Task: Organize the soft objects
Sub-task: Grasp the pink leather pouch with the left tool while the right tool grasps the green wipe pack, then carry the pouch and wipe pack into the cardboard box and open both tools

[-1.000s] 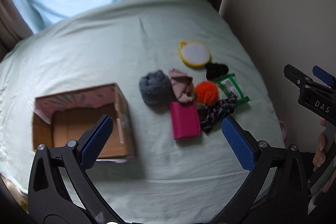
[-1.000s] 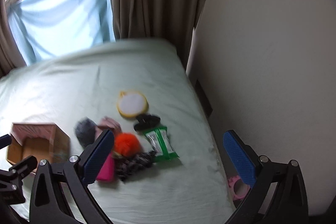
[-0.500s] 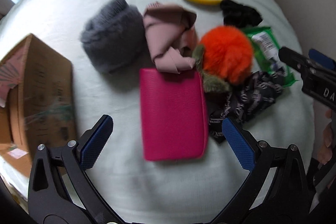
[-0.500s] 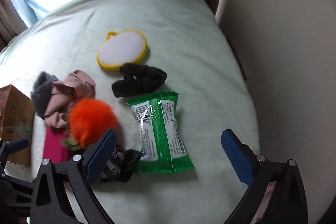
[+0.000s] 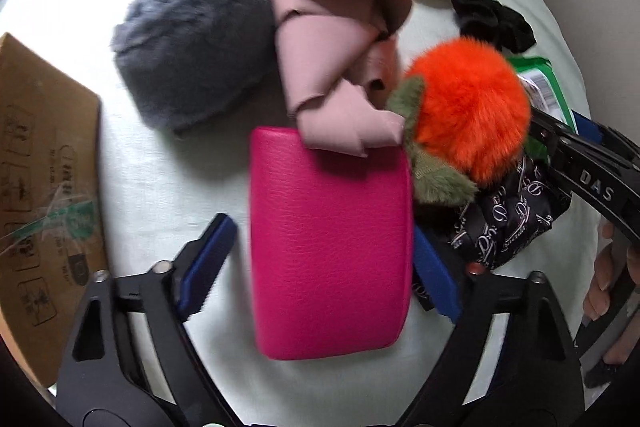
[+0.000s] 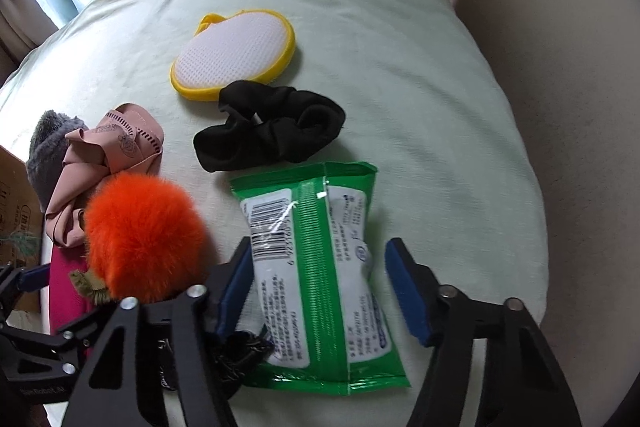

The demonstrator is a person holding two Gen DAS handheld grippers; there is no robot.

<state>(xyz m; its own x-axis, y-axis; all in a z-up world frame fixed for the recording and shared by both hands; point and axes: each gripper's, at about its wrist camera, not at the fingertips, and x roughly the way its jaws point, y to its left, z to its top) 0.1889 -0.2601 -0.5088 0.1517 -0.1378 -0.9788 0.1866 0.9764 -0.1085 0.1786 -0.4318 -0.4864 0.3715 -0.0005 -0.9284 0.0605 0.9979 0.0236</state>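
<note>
My left gripper (image 5: 320, 265) is open and straddles a magenta pouch (image 5: 330, 243) lying flat on the pale green bed; the right pad touches its edge, the left pad stands a little off. My right gripper (image 6: 326, 289) is open around a green wet-wipes pack (image 6: 320, 267), neither pad clearly pressing it. An orange pom-pom (image 5: 468, 107) (image 6: 140, 235), a pink cloth (image 5: 340, 79) (image 6: 108, 155), a grey fuzzy piece (image 5: 196, 47) (image 6: 44, 147) and a black printed scrunchie (image 5: 508, 219) lie close together.
A cardboard box (image 5: 44, 195) stands at the left edge of the bed. A yellow-rimmed white pad (image 6: 234, 55) and a black scrunchie (image 6: 272, 135) lie farther back. The bed's right edge (image 6: 520, 163) drops off beside a wall.
Both grippers have come down close to the bed and narrowed: the left now straddles the magenta pouch, the right the wipes pack.
</note>
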